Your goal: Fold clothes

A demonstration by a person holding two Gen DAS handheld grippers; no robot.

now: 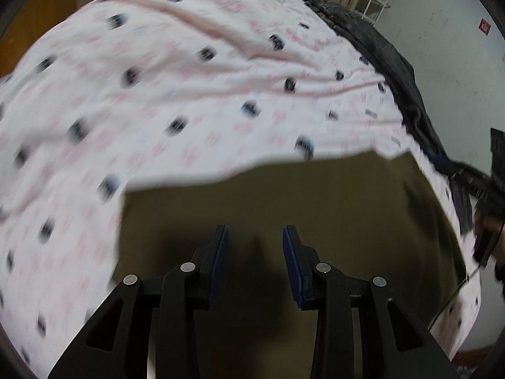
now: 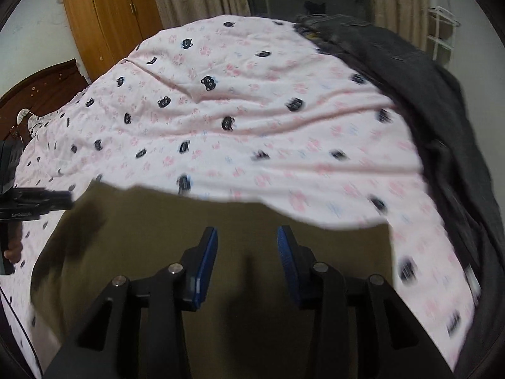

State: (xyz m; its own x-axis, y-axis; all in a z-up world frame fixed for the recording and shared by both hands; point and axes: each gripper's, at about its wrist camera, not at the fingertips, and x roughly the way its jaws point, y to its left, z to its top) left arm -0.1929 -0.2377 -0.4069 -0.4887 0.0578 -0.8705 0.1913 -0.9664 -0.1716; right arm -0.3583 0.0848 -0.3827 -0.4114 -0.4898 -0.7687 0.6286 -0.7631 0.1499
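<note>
Flat olive-brown cloth garment (image 1: 315, 195) lies spread on bed, atop pink quilt with black cat-face print (image 1: 189, 79). Left tongs (image 1: 255, 237) above it, blue pads apart, nothing between. Right tongs (image 2: 247, 237) likewise apart, empty, over same garment (image 2: 252, 221). Dark grey clothing heap (image 2: 442, 110) along quilt's right edge. Orange-brown wooden wardrobe (image 2: 104, 22) behind bed.

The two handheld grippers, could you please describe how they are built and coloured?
Both the left gripper and the right gripper are matte black linkages with round silver pivot pins. Their fingers carry flat blue pads. Faint pale lettering, too small to read, marks the left gripper's body in the right wrist view.
</note>
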